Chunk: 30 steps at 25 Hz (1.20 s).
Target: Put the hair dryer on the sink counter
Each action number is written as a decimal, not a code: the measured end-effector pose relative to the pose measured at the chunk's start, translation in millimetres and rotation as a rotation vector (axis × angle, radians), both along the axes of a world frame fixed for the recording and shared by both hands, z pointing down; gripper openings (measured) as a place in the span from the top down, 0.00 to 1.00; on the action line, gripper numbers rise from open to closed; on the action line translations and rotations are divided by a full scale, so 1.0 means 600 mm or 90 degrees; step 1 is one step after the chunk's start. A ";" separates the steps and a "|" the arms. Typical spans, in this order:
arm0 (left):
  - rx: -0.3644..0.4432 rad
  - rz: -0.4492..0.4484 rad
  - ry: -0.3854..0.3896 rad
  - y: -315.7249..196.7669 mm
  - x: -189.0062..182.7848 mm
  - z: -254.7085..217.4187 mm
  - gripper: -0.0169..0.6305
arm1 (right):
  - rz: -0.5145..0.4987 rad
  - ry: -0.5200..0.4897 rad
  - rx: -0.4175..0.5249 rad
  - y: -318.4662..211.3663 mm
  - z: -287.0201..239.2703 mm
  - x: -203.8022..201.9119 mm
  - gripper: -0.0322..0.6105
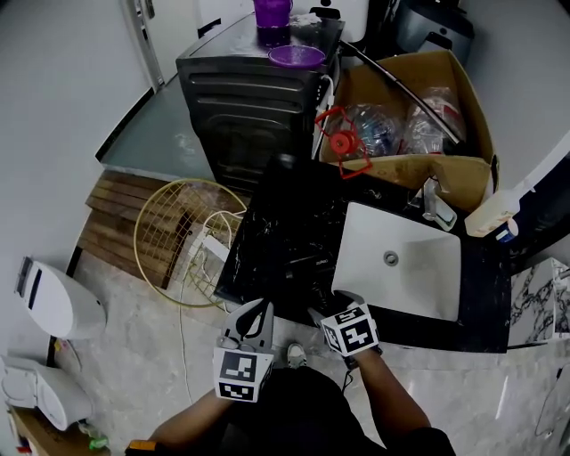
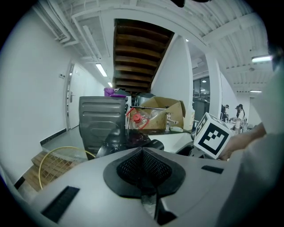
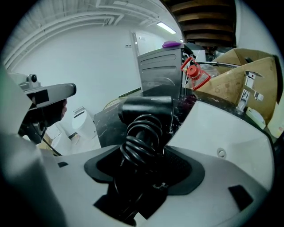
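Note:
The black hair dryer (image 3: 146,110) lies on the black marble sink counter (image 1: 285,227), left of the white basin (image 1: 405,267). Its handle, wrapped in a coiled black cord (image 3: 141,144), lies between the jaws of my right gripper (image 3: 144,177), which stand wide apart and do not visibly press on it. In the head view that right gripper (image 1: 331,305) is at the counter's front edge. My left gripper (image 1: 258,313) hovers just left of it, shut and empty. In the left gripper view the hair dryer (image 2: 133,141) shows as a dark shape ahead of the left gripper (image 2: 142,177).
A chrome faucet (image 1: 436,205) and a white bottle (image 1: 494,212) stand behind the basin. Beyond them is a cardboard box (image 1: 419,76) of plastic bottles. A black appliance (image 1: 249,98) holding a purple cup (image 1: 272,20) stands at the counter's far end. A yellow wire ring (image 1: 178,240) lies on the floor.

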<state>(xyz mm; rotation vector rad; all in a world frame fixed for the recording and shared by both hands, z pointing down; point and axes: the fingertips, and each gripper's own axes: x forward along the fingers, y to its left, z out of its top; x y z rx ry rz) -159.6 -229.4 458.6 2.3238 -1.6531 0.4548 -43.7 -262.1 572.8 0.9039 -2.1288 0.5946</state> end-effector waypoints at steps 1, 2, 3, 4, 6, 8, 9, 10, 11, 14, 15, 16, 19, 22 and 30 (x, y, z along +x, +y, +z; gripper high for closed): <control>0.000 0.003 0.002 0.001 0.002 0.000 0.96 | 0.007 -0.002 0.004 0.003 -0.004 0.005 0.48; 0.000 0.006 0.004 0.003 0.003 0.001 0.96 | 0.015 -0.004 0.007 0.005 -0.007 0.009 0.48; -0.001 0.009 0.006 0.004 0.005 0.003 0.96 | 0.022 -0.005 0.012 0.008 -0.010 0.012 0.48; -0.002 0.013 0.007 0.006 0.007 0.004 0.96 | 0.029 -0.004 0.016 0.009 -0.013 0.015 0.48; 0.000 0.023 0.008 0.009 0.012 0.002 0.96 | 0.040 0.002 0.028 0.014 -0.022 0.022 0.48; 0.004 0.032 0.009 0.013 0.015 -0.002 0.96 | 0.056 0.004 0.041 0.019 -0.037 0.030 0.48; 0.006 0.035 0.009 0.014 0.016 -0.004 0.96 | 0.066 0.001 0.047 0.021 -0.046 0.034 0.48; 0.008 0.039 0.010 0.015 0.016 -0.005 0.96 | 0.076 -0.004 0.053 0.024 -0.055 0.037 0.48; 0.008 0.043 0.012 0.016 0.017 -0.005 0.96 | 0.086 -0.009 0.060 0.026 -0.064 0.039 0.48; 0.012 0.058 0.016 0.020 0.023 -0.006 0.96 | 0.111 -0.025 0.089 0.037 -0.094 0.041 0.48; 0.015 0.063 0.018 0.022 0.025 -0.007 0.96 | 0.118 -0.032 0.100 0.042 -0.106 0.040 0.48; 0.017 0.069 0.019 0.024 0.028 -0.009 0.96 | 0.125 -0.040 0.112 0.047 -0.118 0.039 0.48; 0.026 0.086 0.019 0.030 0.036 -0.017 0.96 | 0.148 -0.057 0.151 0.063 -0.156 0.038 0.51; 0.034 0.100 0.017 0.038 0.042 -0.024 0.96 | 0.174 -0.072 0.186 0.082 -0.185 0.037 0.57; 0.048 0.133 0.014 0.062 0.047 -0.037 0.96 | 0.226 -0.109 0.241 0.135 -0.220 0.012 0.77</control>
